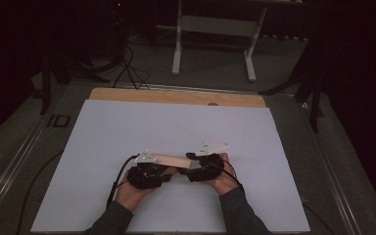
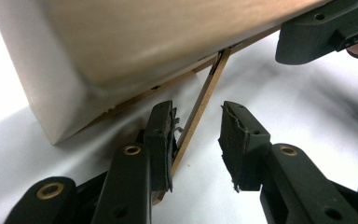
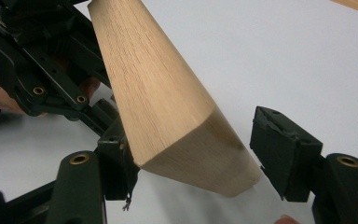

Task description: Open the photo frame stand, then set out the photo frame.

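Pale wooden block (image 1: 172, 160), long, smooth, square-ended

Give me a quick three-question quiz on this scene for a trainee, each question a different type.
1. True or false: the end of the block sits between the jaws of the right gripper.
2. What passes between the jaws of the left gripper? A: a thin wooden strip. B: a cable. C: a screw.
3. Fill in: the work is done on a ___ sheet.

Key: 1 true; 2 A; 3 white.
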Tool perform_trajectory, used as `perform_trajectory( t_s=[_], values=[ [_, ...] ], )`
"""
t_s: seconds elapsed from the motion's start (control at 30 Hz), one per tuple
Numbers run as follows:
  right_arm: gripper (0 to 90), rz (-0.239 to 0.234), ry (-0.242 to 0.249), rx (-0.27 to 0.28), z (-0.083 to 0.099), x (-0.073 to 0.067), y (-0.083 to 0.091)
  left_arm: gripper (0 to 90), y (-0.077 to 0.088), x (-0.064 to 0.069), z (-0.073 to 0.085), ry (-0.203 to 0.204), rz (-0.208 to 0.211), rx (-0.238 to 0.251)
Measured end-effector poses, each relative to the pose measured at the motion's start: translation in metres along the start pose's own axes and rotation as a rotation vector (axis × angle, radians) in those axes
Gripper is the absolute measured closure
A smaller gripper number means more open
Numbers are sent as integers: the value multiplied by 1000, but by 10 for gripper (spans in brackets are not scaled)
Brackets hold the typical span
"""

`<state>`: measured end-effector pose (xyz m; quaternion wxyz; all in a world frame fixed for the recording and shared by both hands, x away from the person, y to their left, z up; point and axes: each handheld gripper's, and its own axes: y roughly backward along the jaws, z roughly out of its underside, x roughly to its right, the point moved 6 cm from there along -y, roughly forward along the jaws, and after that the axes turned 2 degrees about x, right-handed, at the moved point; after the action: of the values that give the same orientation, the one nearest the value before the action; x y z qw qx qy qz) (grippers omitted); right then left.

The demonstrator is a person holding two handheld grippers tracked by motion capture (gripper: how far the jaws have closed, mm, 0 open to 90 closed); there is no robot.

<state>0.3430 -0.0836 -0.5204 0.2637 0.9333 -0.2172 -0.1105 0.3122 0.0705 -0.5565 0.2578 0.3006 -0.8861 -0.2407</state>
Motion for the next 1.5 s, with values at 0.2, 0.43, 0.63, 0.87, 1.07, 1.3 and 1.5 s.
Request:
perform_trajectory(
  t_s=[0.2, 0.43, 0.63, 0.87, 1.07, 1.3, 1.5],
  values=[
    [351, 6, 8, -2, 0, 0, 1, 644, 1, -1, 0, 0, -3, 1],
    [347, 11, 17, -7, 1, 0, 3, 643, 3, -1, -1, 3, -4, 8],
    [333, 14, 33, -11, 1, 1, 5, 643, 4, -3, -2, 8, -6, 14],
    [326, 14, 43, -13, 2, 1, 8, 640, 6, -2, -2, 5, -9, 18],
    [324, 13, 51, -20, 4, 1, 9, 639, 9, -3, -2, 0, -18, 19],
    [324, 16, 39, -19, 7, 3, 14, 635, 13, -3, -2, -31, -54, 12],
    [331, -1, 42, -20, 9, 3, 16, 635, 16, -3, -3, -46, -72, 15]
  ],
)
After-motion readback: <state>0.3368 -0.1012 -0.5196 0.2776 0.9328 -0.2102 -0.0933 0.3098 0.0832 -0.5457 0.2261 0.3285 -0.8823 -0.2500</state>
